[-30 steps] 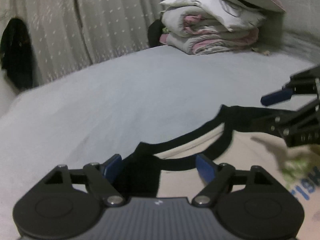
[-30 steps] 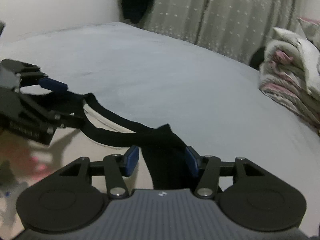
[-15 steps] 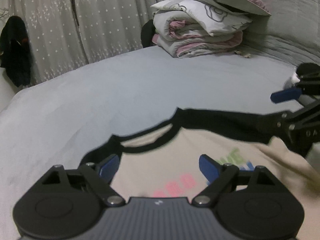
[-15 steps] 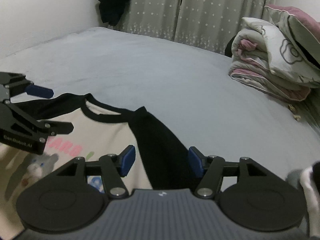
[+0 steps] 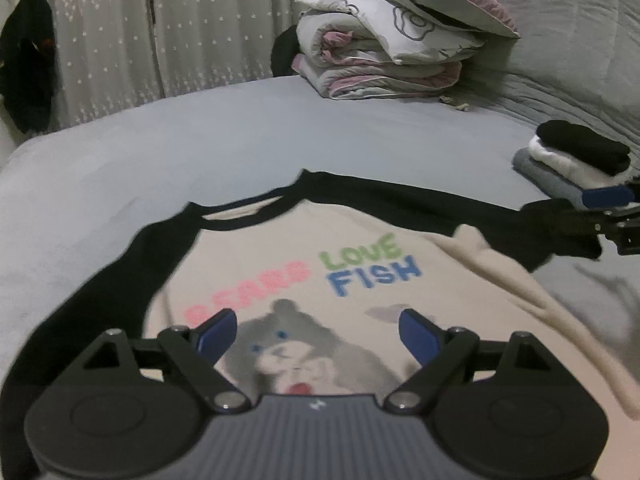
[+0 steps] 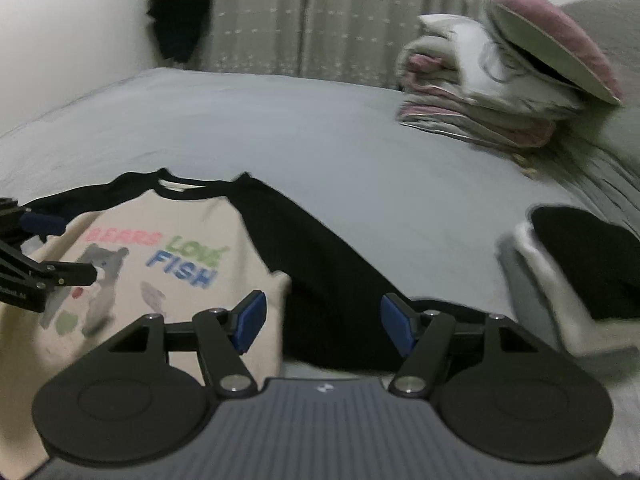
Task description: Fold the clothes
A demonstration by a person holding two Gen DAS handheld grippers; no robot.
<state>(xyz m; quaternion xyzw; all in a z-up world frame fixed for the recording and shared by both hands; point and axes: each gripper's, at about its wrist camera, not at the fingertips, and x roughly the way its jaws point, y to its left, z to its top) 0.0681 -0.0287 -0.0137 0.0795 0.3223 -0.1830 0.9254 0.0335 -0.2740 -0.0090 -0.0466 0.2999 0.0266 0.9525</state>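
Shirt: a cream raglan shirt with black sleeves lies face up on the grey bed, print showing, collar toward 12 o'clock.
Left tongs: spread wide and empty, above the bear print.
Right tongs: spread wide and empty, over the black sleeve that runs out toward 4 o'clock.
Stack: folded clothes sit at 2 o'clock, well apart from the shirt.
Stage: flat and unfolded; whether just laid out or opened again cannot be told.
Doing it well: I judge a neat fold needs the cloth smooth, each sleeve pinched near its cuff, both carried inward evenly, the creases kept parallel to the side seams.
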